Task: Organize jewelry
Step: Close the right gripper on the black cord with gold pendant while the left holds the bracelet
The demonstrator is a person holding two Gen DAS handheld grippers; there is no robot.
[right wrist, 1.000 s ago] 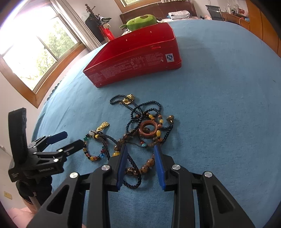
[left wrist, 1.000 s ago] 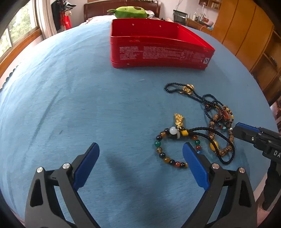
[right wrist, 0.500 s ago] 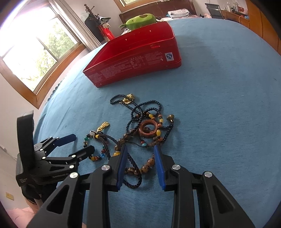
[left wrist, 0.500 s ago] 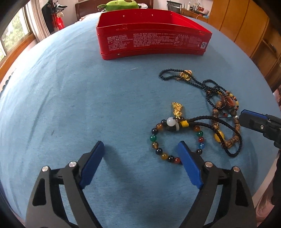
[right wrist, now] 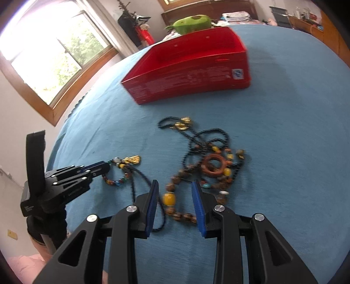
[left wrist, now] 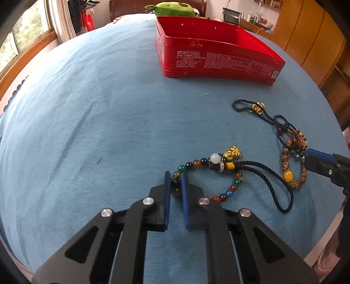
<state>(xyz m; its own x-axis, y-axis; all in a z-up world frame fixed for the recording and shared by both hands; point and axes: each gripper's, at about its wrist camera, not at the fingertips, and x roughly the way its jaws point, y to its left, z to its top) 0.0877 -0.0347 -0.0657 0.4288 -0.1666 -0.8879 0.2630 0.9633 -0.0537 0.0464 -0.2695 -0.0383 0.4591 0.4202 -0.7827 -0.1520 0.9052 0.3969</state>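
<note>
A blue-covered worktop (left wrist: 91, 113) carries tangled jewelry, seen from two handheld grippers. The right wrist view is smeared by motion, so bead detail there is hard to make out, and the small white print along the red tin box (left wrist: 218, 59) cannot be read in either view (only a small blue-and-white square mark at its near corner stands out). The right gripper's black body is cut off at the left wrist view's right edge.

The left gripper (left wrist: 175, 185) is closing, its blue pads pressed on two dark beads of the multicoloured bead bracelet (left wrist: 231, 187), which lies on the cloth near the worktop's near edge, well short of the open box. The bracelet carries a white bead, a gold charm (left wrist: 233, 151) and a black braided cord (left wrist: 271, 181) looping off to the right.

The right gripper (right wrist: 175, 196) stands partly open, straddling a yellow bead (right wrist: 169, 199) of the brown bead necklace (right wrist: 181, 216) without visibly pinching it. Beyond lie a carved wooden ring (right wrist: 215, 167) and a black beaded strand (right wrist: 196, 135). A green plush toy (left wrist: 175, 8) sits behind the box.
</note>
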